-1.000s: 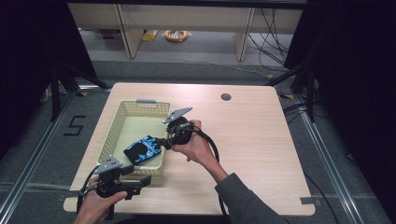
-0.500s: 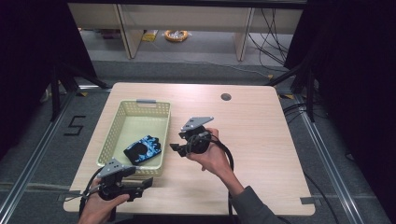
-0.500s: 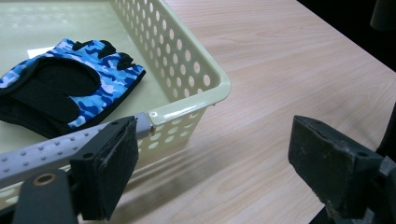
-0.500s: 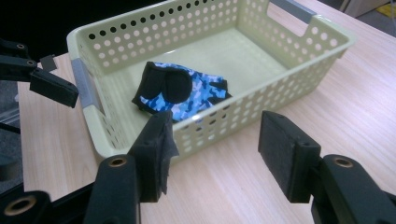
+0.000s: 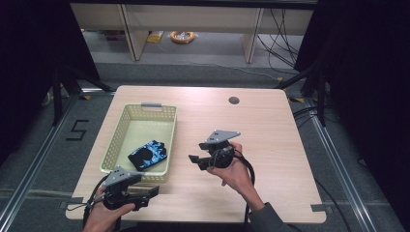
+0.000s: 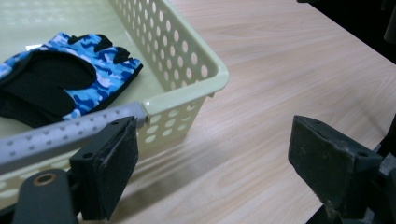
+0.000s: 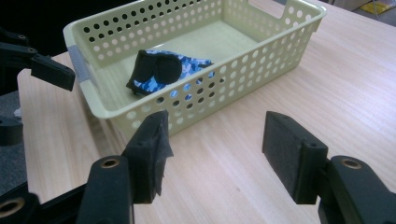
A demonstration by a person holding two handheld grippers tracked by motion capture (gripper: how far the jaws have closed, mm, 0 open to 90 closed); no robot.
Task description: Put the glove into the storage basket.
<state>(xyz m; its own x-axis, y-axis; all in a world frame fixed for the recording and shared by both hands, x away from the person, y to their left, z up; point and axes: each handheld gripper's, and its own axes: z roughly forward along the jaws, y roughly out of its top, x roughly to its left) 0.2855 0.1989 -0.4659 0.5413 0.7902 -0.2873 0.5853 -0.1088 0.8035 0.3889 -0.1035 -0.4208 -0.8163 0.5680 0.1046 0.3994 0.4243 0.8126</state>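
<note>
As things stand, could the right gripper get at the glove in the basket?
Probably yes. The right gripper is open beside the basket, which has no lid, and the glove lies uncovered near that side; only the low wall needs clearing.

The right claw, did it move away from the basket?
Yes. The right claw, open and empty, has pulled back from over the yellow basket to the bare table beside it. The glove stayed inside.

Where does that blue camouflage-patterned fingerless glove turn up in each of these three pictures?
High view: blue camouflage-patterned fingerless glove lies left of centre, in the near half of the pale yellow perforated plastic basket.
Left gripper view: upper left, on the basket floor.
Right gripper view: upper centre, inside the basket.
Shared landmark: the basket's grey handle strip.
</note>
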